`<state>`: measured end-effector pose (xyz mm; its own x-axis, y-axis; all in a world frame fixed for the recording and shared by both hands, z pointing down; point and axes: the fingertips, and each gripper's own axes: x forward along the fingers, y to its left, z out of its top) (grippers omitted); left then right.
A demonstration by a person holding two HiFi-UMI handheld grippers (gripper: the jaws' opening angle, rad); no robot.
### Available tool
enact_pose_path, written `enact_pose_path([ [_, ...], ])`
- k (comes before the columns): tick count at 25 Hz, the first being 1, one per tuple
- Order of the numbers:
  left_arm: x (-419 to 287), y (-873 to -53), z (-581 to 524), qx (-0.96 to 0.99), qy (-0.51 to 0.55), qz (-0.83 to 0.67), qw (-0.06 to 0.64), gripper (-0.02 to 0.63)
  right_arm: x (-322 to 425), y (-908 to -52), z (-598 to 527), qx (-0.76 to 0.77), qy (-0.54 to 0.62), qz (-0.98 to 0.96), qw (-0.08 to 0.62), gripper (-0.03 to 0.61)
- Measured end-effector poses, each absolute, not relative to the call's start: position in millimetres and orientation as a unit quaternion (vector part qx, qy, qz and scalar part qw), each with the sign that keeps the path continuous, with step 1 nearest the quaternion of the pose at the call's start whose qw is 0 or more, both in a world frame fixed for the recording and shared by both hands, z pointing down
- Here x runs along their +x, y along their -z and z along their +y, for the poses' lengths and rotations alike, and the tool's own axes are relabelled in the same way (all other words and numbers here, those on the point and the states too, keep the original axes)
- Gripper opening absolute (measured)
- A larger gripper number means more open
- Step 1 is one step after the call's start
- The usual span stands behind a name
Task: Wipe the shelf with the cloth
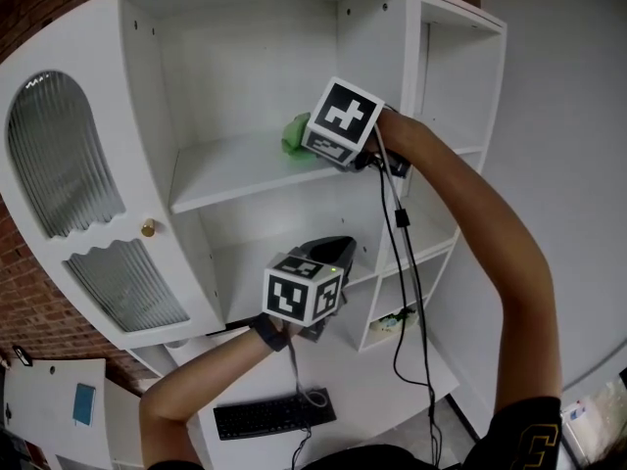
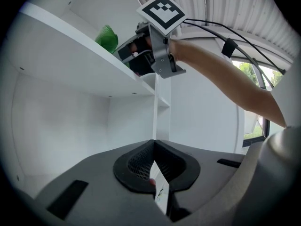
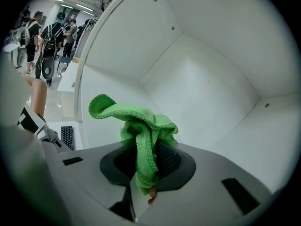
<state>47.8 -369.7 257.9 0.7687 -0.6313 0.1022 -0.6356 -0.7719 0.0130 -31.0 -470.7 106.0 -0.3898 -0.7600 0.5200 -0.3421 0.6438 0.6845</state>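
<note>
Right gripper (image 3: 146,168): clamped the green cloth (image 3: 136,121), up at the shelf (image 1: 230,169).
Left gripper (image 2: 153,164): jaws were together, empty.
Progress: wiping seemed mostly ahead.

Two grippers at work, a left gripper (image 2: 153,147) and a right gripper (image 3: 141,161); one green cloth (image 3: 141,126), one white shelf unit (image 1: 235,169), one keyboard (image 1: 274,415), one brass knob (image 1: 148,228).

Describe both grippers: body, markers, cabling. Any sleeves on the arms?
Left gripper and right gripper: grey bodies, black ribbed pads, each topped by a white marker cube with black squares. Dark cables trail from both. Forearms unsleeved; dark top.
</note>
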Motion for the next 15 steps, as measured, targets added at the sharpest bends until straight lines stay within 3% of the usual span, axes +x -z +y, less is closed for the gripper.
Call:
enact_pose_path([
  [15, 56, -265, -365, 0.947, -0.048, -0.315, 0.031, 0.017, 16, -107, -477, 0.406, 0.215, -0.757, 0.464, 0.074],
])
